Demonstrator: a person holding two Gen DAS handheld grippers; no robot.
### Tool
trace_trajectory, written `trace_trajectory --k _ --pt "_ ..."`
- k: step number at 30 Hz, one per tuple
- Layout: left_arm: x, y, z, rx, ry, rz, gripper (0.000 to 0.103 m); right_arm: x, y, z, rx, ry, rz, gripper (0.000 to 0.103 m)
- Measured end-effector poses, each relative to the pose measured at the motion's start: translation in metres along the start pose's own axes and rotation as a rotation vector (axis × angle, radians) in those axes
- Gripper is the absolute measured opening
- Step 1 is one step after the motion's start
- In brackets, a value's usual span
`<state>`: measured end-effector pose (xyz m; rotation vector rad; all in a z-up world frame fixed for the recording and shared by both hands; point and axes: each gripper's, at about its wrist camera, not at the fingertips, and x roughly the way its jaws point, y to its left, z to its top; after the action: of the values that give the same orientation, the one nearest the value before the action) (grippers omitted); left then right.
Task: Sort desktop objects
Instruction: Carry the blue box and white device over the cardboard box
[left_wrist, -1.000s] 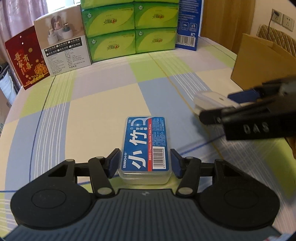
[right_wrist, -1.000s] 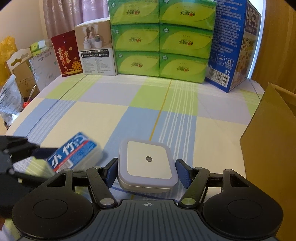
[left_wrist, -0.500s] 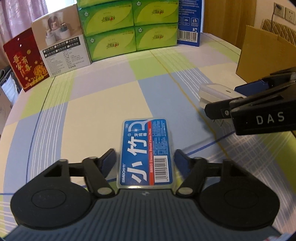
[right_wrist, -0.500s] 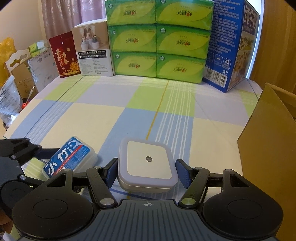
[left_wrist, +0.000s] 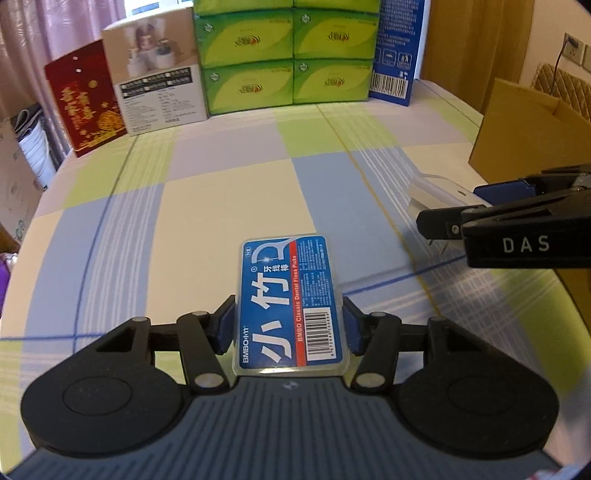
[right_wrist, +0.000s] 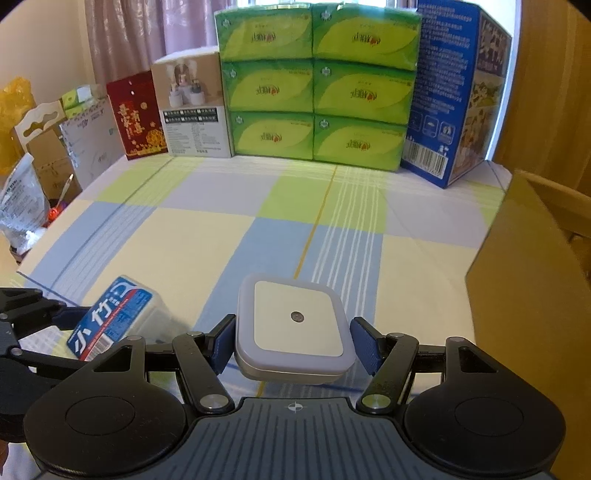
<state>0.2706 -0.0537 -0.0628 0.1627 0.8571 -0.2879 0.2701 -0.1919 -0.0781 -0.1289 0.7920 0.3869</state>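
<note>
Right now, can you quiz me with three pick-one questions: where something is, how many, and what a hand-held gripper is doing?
1. Where is the brown cardboard box? A) far left B) far right C) middle
2. How many green tissue packs show in the right wrist view? A) four B) nine C) six
3. The left hand-held gripper is: A) shut on the blue-labelled clear plastic floss box B) open, empty C) shut on a white lamp

B: it fills the right edge in both views. C: two columns of three. A: both pads press the box's sides.
</note>
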Motion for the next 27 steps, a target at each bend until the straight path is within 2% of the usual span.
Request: trace_trajectory --k 4,9,16,27 --pt "-0.023 -0.005 -0.010 -0.023 -0.001 0.008 0.051 -0.035 0.002 -0.012 0.033 -0.028 0.009 0.063" --pt "-0.059 -0.017 -0.024 -0.055 -0.037 -0.013 0.051 -0.081 0.007 -0.050 0.093 -0.027 0.029 0.063" --pt "-0.124 -0.048 -0.057 -0.146 -0.076 -0.100 0.051 -0.147 0.015 -0.100 0.089 -0.032 -0.003 0.063" --pt "-0.206 -0.098 -0.093 -0.177 -0.123 -0.102 0.051 -0.253 0.011 -0.135 0.061 -0.084 -0.037 0.063"
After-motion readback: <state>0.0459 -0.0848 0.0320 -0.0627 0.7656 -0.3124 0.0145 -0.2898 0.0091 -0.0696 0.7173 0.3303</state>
